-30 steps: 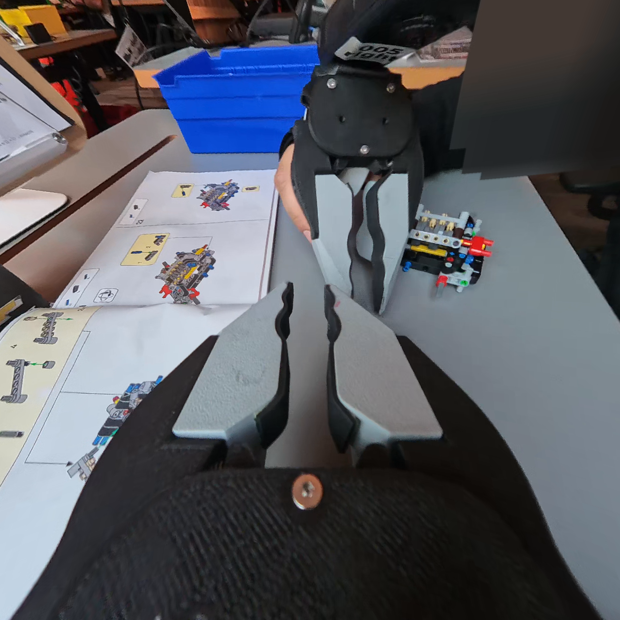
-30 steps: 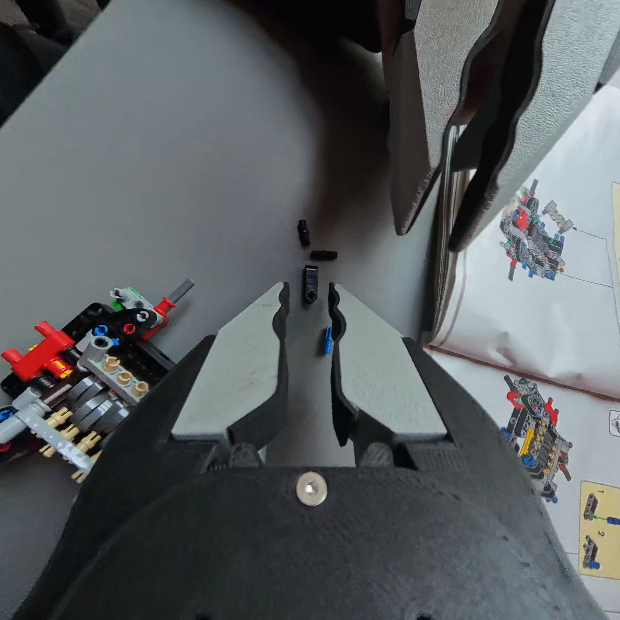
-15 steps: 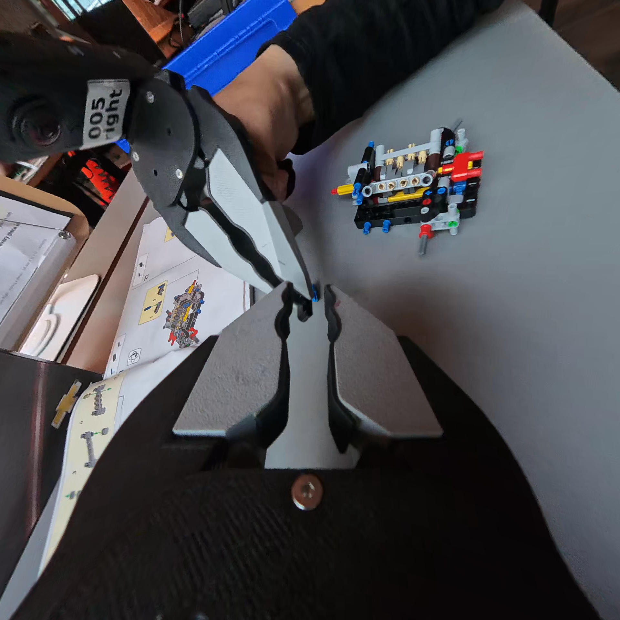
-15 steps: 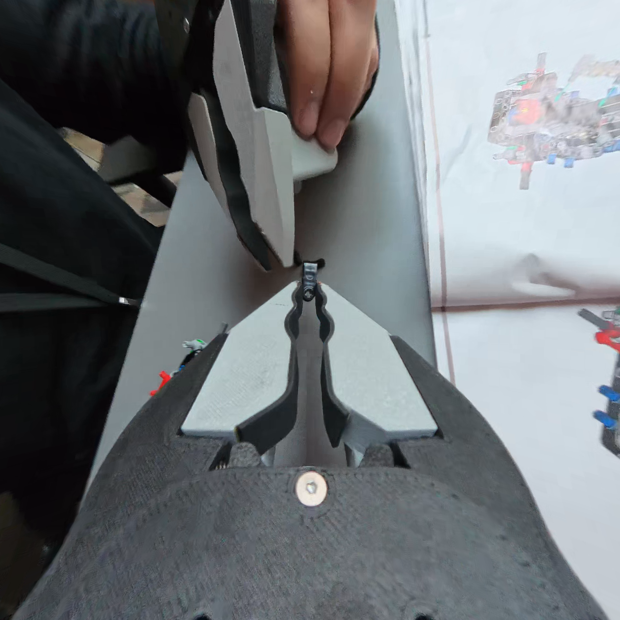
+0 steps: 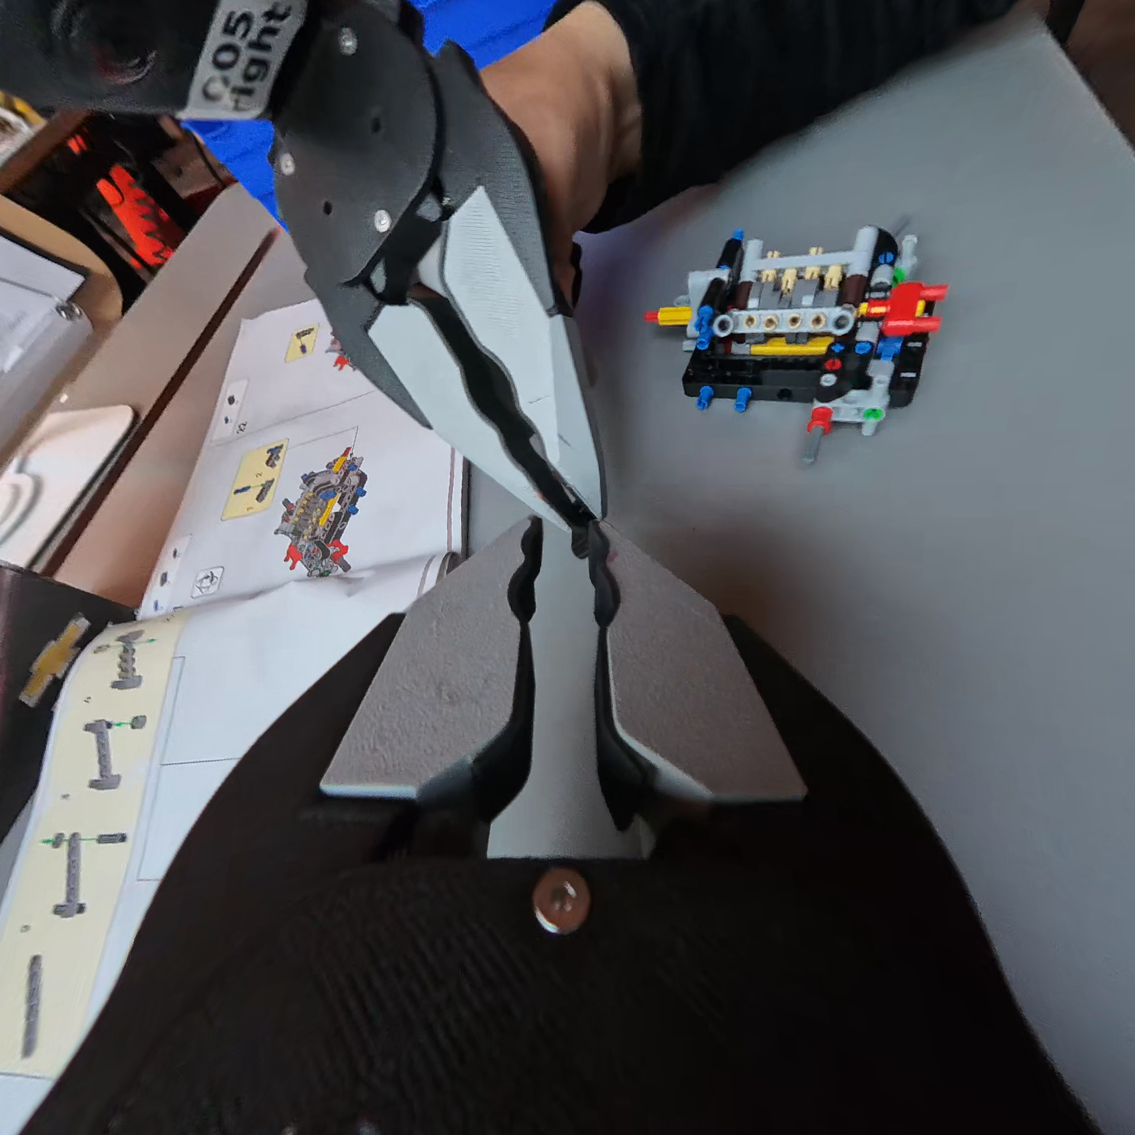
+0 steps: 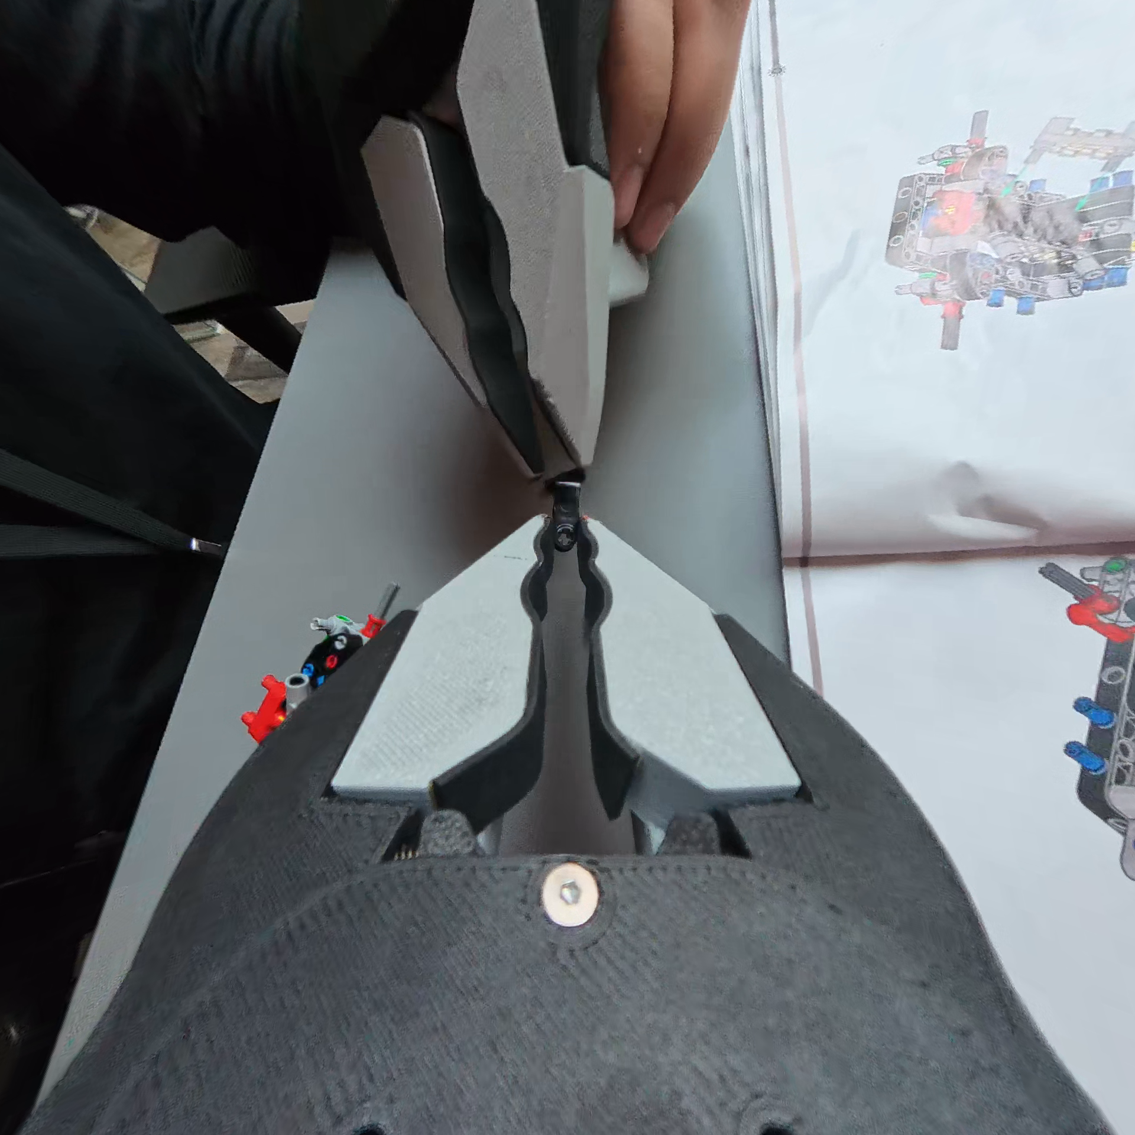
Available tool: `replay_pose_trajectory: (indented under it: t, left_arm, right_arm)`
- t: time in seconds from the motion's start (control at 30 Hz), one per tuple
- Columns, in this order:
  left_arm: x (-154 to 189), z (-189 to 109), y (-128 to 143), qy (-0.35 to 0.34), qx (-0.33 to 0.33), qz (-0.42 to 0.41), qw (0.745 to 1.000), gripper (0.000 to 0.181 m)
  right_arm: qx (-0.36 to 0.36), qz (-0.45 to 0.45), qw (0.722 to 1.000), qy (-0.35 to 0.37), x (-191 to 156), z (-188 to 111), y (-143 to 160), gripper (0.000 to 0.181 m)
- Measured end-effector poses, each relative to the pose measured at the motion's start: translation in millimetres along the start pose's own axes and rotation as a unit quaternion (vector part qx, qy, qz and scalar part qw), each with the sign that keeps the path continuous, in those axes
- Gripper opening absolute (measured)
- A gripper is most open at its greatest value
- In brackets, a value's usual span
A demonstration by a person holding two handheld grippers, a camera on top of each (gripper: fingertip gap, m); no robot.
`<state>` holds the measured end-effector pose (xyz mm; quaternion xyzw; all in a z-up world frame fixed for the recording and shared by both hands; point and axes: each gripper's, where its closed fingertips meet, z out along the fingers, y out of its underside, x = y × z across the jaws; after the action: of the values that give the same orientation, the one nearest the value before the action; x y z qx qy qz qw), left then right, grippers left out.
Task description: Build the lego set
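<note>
My right gripper (image 6: 564, 535) is shut on a small black connector piece (image 6: 565, 508), which sticks out past its tips above the grey table (image 6: 381, 430). In the left wrist view the right gripper (image 5: 577, 517) slants down from the upper left and meets my left gripper (image 5: 562, 529) tip to tip. My left gripper is open with a narrow gap, and its right fingertip touches the black piece (image 5: 581, 543). Seen from the right wrist, the left gripper (image 6: 556, 471) points down onto the top of the piece. The partly built lego model (image 5: 804, 331) stands on the table to the right.
The open instruction booklet (image 5: 307, 491) lies left of the grippers and shows in the right wrist view (image 6: 921, 430). A blue bin (image 5: 236, 144) stands at the back. A hand (image 6: 663, 123) holds the left gripper. The model's end (image 6: 307, 669) shows beside my right gripper. Both grippers' tips are close together, under 4 cm apart.
My right gripper has shut on the black connector and lifted it off the table. Both grippers have tilted and come together tip to tip. The left gripper's gap has narrowed slightly.
</note>
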<state>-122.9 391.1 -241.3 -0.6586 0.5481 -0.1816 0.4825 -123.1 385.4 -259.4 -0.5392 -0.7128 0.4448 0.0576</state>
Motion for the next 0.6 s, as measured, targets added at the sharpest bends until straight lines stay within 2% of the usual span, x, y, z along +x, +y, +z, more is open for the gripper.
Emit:
replay_pose_trajectory:
  t: [0.03,0.3,0.6]
  left_arm:
    - [-2,-1,0,0.001,0.004,-0.01,1.0,0.011]
    - [-10,-1,4,-0.018,0.0,-0.015,1.0,0.012]
    - [-17,-2,9,-0.026,-0.012,-0.046,0.999,0.013]
  right_arm:
    - [0.002,-0.006,1.0,0.003,1,-1,1,0.004]
    - [0.047,-0.017,0.999,0.008,7,-11,-5,0.004]
    - [0.032,-0.043,0.998,0.023,9,-4,0,0.004]
